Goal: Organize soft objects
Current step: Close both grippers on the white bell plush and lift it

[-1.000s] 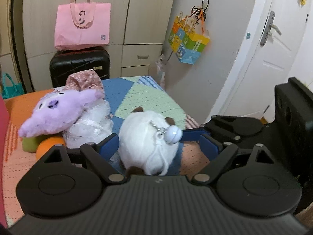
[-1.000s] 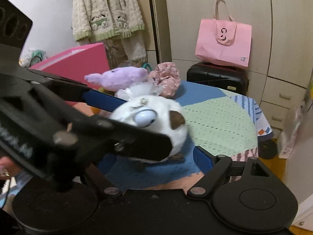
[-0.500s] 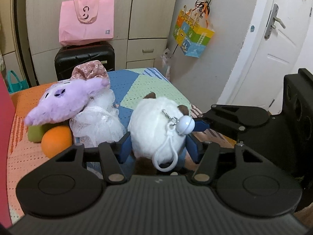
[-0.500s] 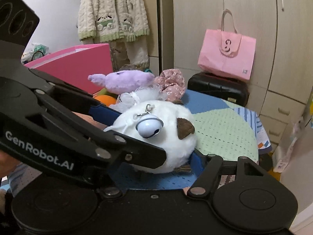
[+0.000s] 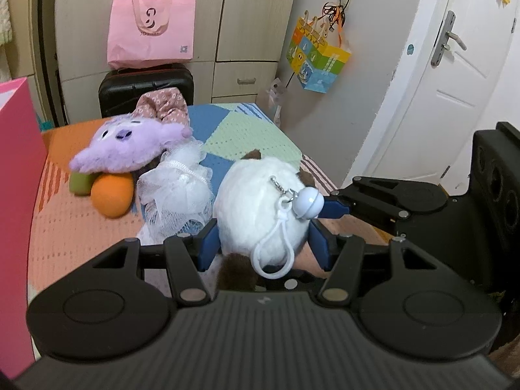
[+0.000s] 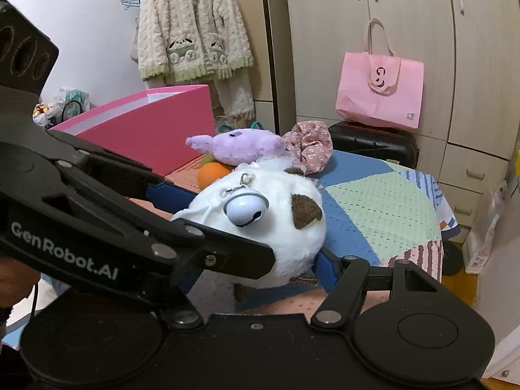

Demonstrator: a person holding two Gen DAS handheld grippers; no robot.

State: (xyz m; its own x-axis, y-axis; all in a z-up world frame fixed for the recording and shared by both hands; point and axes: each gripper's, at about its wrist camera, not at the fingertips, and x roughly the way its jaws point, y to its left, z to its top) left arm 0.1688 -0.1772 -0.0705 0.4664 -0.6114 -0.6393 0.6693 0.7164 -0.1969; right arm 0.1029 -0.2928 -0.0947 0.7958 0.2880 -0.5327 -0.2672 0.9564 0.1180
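Both tools clamp the same white plush (image 5: pixel 256 195). The left gripper (image 5: pixel 263 243) presses its blue pads into the toy's flanks, and the right gripper (image 6: pixel 256 253) squeezes it across. Both have just narrowed onto it, so the plush sits pinched between four pads above the patchwork bed cover (image 6: pixel 373 208).

Only the left wrist view shows the white loop strap dangling under the bell (image 5: pixel 308 202), plus the door (image 5: pixel 455 74). Only the right wrist view shows the pink box (image 6: pixel 152 130) open-topped and the hanging cardigan (image 6: pixel 191 26).

The plush is roundish, with no clear long axis; its brown ear (image 6: pixel 305 209) points toward the wardrobe.
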